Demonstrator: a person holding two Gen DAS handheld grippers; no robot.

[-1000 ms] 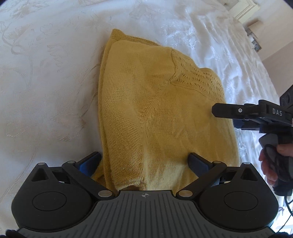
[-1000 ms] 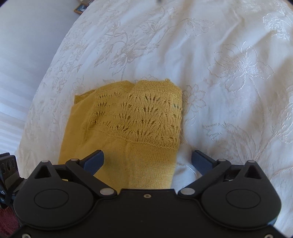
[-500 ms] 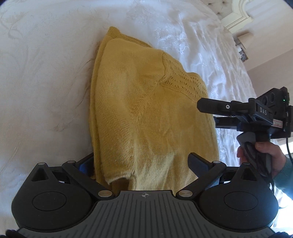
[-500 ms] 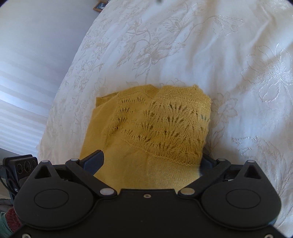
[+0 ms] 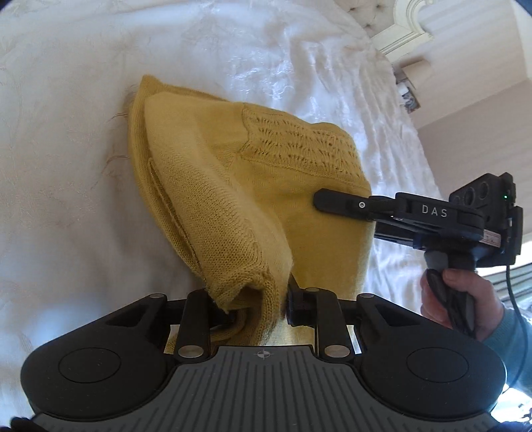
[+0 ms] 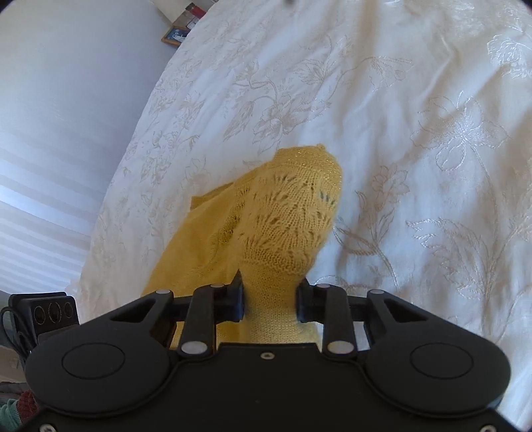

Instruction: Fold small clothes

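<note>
Grip state, left gripper [image 5: 252,304]: both fingers are drawn together on a bunched near edge of the yellow knit sweater [image 5: 212,199], and the pinched fabric rises off the bedspread [image 5: 66,133] into a peaked fold. The left unit points forward along the garment, with the plain-knit panel running away from it.

Right gripper [image 6: 269,297]: its fingers are likewise clamped on a gathered strip of the same sweater [image 6: 282,219], just below the lace-patterned band. The lace section humps up ahead of the fingers, its far edge touching the bedspread [image 6: 415,133].

In the left wrist view, the right gripper [image 5: 324,199] enters from the right side, level and roughly crosswise to the left unit, with its upper finger lying over the sweater's right portion. The person's right hand [image 5: 465,299] wraps the handle below it, and a cable trails from the body.

The sweater lies partly folded on the embroidered white bedspread. Farther back stands a pale headboard [image 5: 409,30].
</note>
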